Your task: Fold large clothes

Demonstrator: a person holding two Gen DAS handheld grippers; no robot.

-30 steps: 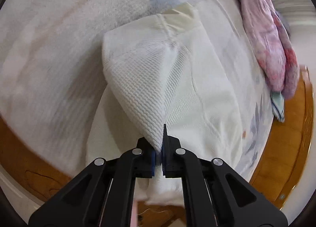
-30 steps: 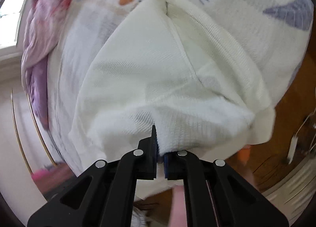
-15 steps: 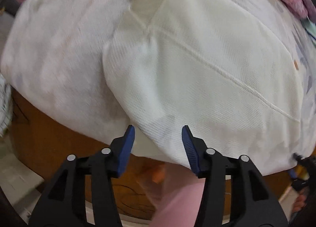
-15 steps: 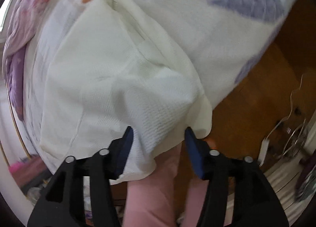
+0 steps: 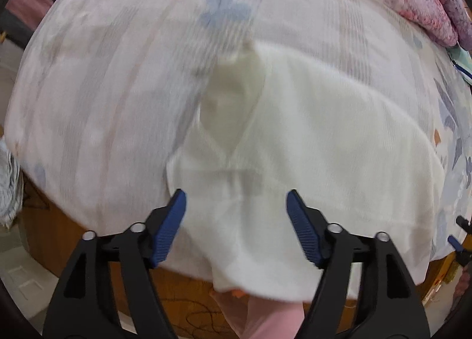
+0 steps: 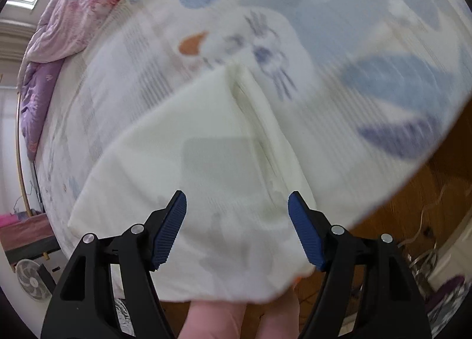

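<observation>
Left gripper (image 5: 236, 228), black with blue ribbed pads: jaws spread wide, holding nothing, above the near hem of the cream-white knitted garment (image 5: 324, 144); the garment lies flat, folded, on the pale printed bedsheet (image 5: 118, 73), draping over the bed's near edge; right gripper (image 6: 237, 228): jaws likewise wide apart, empty, over the same garment (image 6: 191, 156); pink floral quilt (image 6: 79, 8) bunched at the bed's far side.

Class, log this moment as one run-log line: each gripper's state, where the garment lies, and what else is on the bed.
left gripper: open | right gripper: open | white garment: folded, on bed | pink quilt: far edge
</observation>
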